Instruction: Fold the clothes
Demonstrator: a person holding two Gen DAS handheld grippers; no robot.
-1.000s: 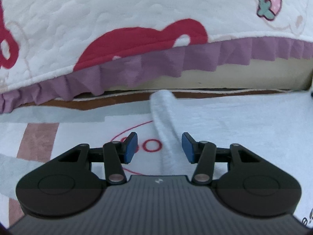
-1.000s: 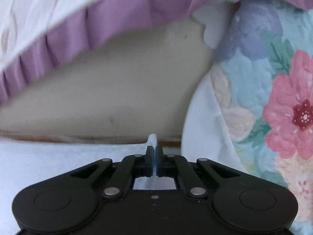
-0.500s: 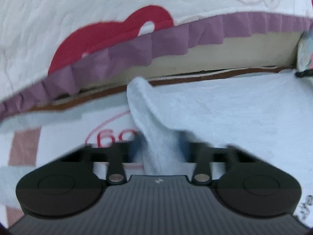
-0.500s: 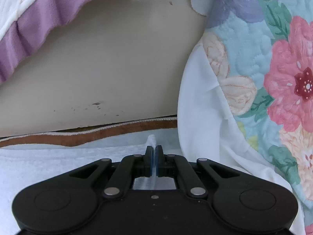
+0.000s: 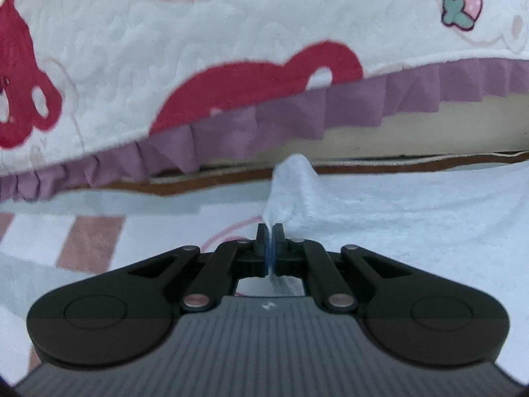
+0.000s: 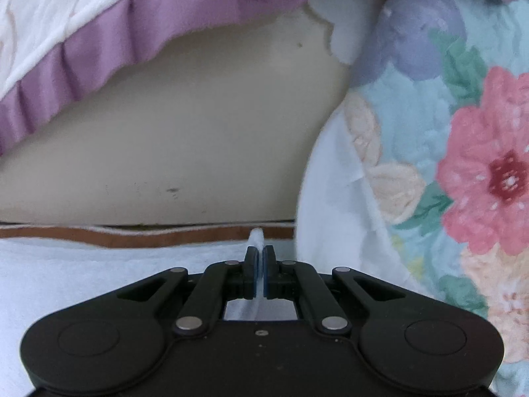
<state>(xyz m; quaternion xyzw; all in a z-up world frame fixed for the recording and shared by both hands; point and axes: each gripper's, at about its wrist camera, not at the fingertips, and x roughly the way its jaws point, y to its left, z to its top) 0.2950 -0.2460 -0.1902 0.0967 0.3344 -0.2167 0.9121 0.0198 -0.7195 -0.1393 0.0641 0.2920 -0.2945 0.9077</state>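
Note:
A pale blue fleecy garment point(image 5: 413, 211) lies spread flat, its left edge pinched up into a ridge. My left gripper point(image 5: 270, 228) is shut on that ridge, and a peak of cloth stands up just beyond the blue pads. In the right wrist view the same pale cloth point(image 6: 82, 264) stretches to the left. My right gripper point(image 6: 260, 251) is shut on a thin fold of it, with a small tuft poking above the fingertips.
Under the garment lies a mat point(image 5: 89, 244) with pink stripes and a red ring print. A white quilt with a purple ruffle point(image 5: 297, 115) overhangs a cream panel point(image 6: 205, 152). A floral quilted cushion point(image 6: 463, 165) stands close on the right.
My left gripper went from open astride the cloth ridge to shut on it. My right gripper stayed shut on its fold and shifted a little, the wall and cushion sliding in its view.

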